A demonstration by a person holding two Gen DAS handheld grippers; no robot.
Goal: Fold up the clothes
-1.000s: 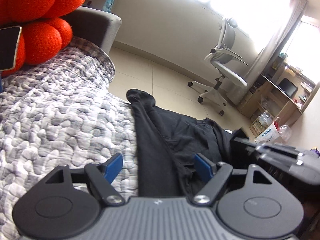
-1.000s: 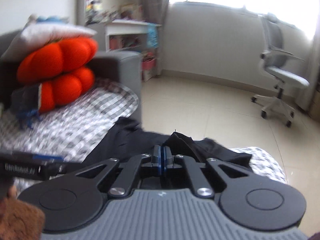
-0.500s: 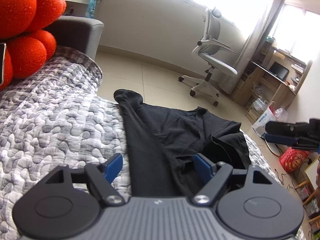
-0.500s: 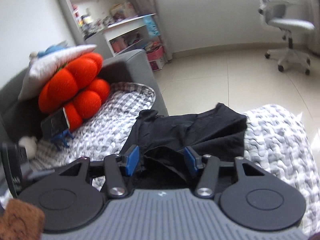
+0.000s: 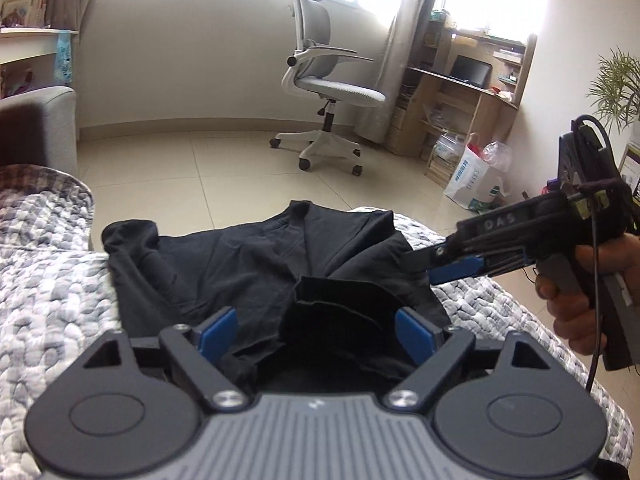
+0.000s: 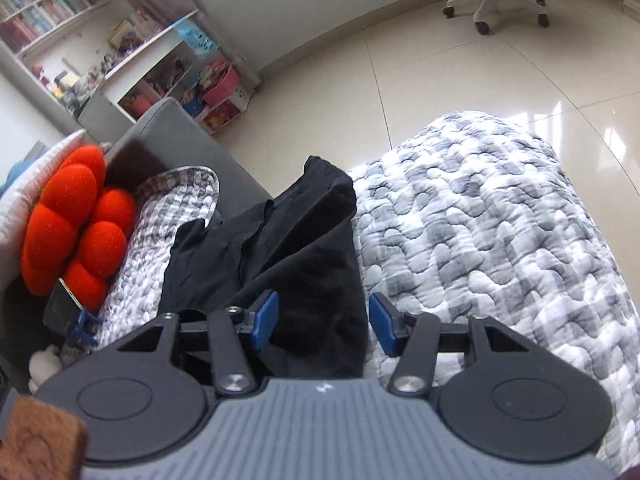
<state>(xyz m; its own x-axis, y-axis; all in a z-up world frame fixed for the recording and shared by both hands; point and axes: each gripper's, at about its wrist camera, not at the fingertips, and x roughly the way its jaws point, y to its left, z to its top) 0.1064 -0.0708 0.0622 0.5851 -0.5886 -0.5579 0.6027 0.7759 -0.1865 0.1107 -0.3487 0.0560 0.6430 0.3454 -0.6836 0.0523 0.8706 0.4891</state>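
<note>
Garment (image 5: 248,264) lies between both open tongs (image 5: 316,330) (image 6: 322,322) on quilt (image 6: 500,216).

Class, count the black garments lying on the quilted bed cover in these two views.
1: a black garment spread across the grey quilted cover, between both open grippers. Folds could hide another layer.

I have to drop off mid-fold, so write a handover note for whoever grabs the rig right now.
Left gripper: open, blue pads either side of a raised fold of the black fabric garment, gripping nothing.
Right gripper: open, over the garment's near edge.
The garment lies crumpled and partly folded on the grey-and-white quilted cover, one end at the cover's far edge.
Done: rough partial fold, at most.
Left: flatten it, complete the folds.
</note>
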